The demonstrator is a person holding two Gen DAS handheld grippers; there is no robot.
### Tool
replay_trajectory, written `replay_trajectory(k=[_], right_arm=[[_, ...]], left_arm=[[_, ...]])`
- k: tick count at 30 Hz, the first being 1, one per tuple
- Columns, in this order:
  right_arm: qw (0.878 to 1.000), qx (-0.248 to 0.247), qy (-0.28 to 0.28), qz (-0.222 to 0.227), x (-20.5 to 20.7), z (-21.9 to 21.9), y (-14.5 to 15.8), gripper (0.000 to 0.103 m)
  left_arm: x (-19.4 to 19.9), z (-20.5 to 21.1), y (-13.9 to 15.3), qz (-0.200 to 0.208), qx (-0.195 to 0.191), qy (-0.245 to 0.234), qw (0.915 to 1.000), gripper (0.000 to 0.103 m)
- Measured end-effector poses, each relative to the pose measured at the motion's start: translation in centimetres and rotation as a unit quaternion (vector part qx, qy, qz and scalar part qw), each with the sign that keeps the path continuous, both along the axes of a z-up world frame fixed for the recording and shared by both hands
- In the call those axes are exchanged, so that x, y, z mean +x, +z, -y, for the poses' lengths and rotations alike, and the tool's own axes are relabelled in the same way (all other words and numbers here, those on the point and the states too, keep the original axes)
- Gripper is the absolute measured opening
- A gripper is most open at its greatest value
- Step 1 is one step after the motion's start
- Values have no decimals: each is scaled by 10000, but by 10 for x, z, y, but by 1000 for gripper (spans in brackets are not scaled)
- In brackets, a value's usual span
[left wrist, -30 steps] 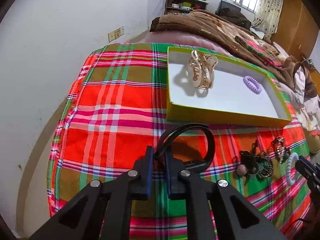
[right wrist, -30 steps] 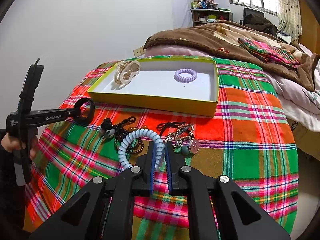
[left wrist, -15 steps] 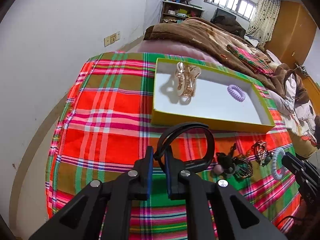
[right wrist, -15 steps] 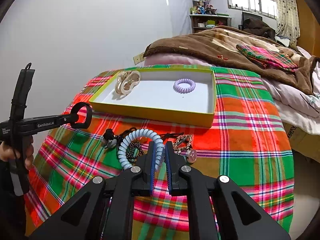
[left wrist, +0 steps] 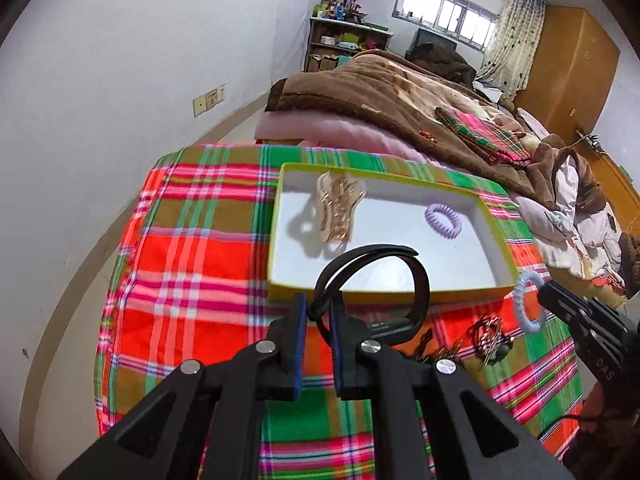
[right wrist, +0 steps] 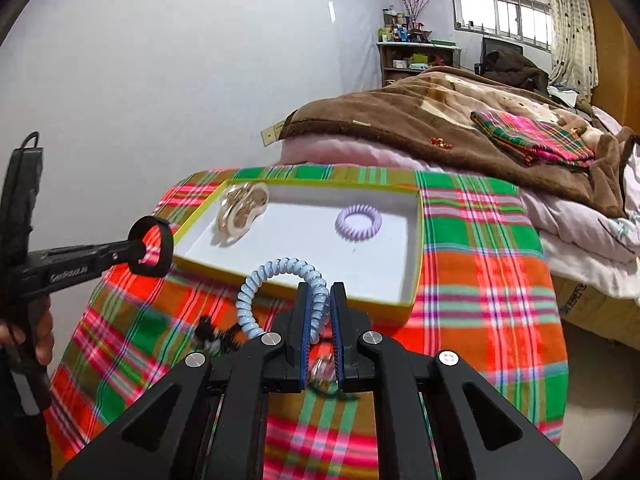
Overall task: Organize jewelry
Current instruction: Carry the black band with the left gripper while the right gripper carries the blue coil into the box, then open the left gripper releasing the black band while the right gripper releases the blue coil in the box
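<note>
Both grippers are mid-carry, left gripper clamped on the black hair tie, right gripper pinching the blue coil tie, next drop both into the yellow box at 12 o'clock.

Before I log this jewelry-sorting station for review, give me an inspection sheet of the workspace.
Surface: plaid cloth, bright, flat.
Job's things: yellow-rimmed box holds gold hair claw and purple coil tie; apart.
Clutter: tangled pile of trinkets on the cloth near the box.
Grippers: left gripper shut on black hair loop; right gripper shut on blue coil tie.
Cables: nothing seen.
Surroundings: brown blanket on bed, white wall, shelf, window.
</note>
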State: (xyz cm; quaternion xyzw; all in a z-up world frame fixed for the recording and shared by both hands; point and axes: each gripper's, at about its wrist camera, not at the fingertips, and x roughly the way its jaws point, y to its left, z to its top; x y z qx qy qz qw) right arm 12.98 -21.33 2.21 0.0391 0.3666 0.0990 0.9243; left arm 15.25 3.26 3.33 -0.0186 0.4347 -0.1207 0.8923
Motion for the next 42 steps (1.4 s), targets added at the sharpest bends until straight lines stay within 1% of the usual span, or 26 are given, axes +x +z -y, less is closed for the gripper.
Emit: replay_trajectory(k=[7,10,22,33,42], right_arm=[[9999,-64,-61,-54,40,5,3,9],[9999,-90,-43,-113,57,3,1,9],[9986,-211,91,-486,122,-13,-20,9],[9959,-320,205,-826,159,-32,-40,9],[9941,-375,229,-988,171,-36,-53,9]], left_arm=[[16,20,-2,-53,-2,-130,9999,11],[24,26,-9,-158,-27,-155,9998,11],[52,34,-30,-441,-73,-109,9989,11],[67,36,-40,-610,79,-163,9980,11],[72,36,-51,-789,80,-204,9966,12]])
